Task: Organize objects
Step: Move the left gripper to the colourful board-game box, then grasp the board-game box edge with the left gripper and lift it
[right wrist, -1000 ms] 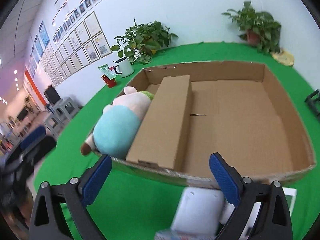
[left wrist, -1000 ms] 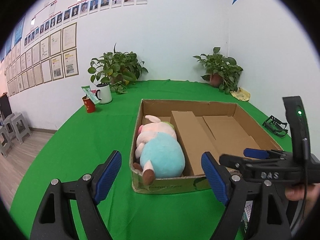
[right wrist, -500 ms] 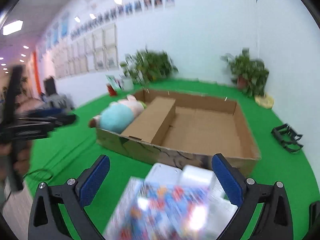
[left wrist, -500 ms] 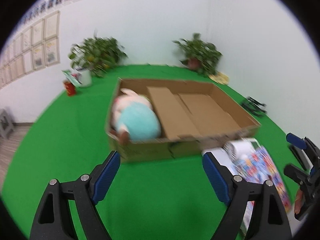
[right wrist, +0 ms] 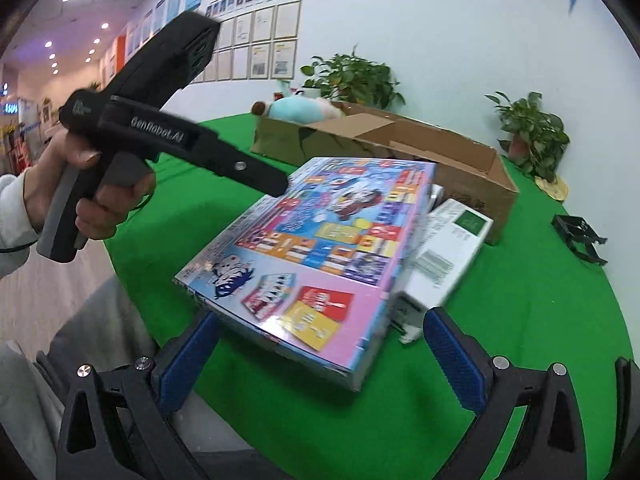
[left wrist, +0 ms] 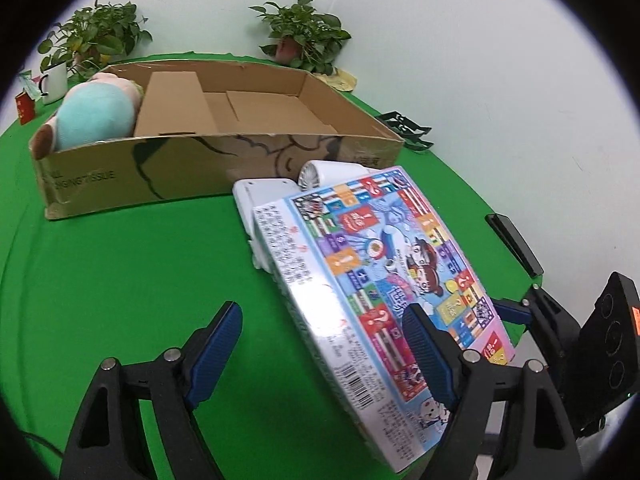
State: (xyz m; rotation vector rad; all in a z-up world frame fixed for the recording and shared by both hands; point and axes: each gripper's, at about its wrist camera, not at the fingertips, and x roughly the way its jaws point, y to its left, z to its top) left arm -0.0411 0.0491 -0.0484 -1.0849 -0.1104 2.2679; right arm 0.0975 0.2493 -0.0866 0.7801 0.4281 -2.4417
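Note:
A colourful flat game box [left wrist: 384,276] lies tilted on a white box [left wrist: 264,196] on the green table, in front of a long cardboard box [left wrist: 224,152]. A plush pig [left wrist: 96,114] in a light blue top lies in the cardboard box's left end. My left gripper [left wrist: 324,352] is open and empty, its jaws around the game box's near left edge. My right gripper [right wrist: 320,356] is open and empty at the game box's [right wrist: 320,240] near end. The white box [right wrist: 448,248] pokes out at its right.
A cardboard divider [left wrist: 172,104] stands inside the cardboard box. Two potted plants [left wrist: 304,40] stand at the back wall, with a white mug [left wrist: 54,82] and a red cup [left wrist: 25,108] at the left. A black clip [right wrist: 580,236] lies at the table's right.
Both grippers pulled back from the cardboard box and swung down toward the game box at the table's front right. The game box now sits between each gripper's open jaws.

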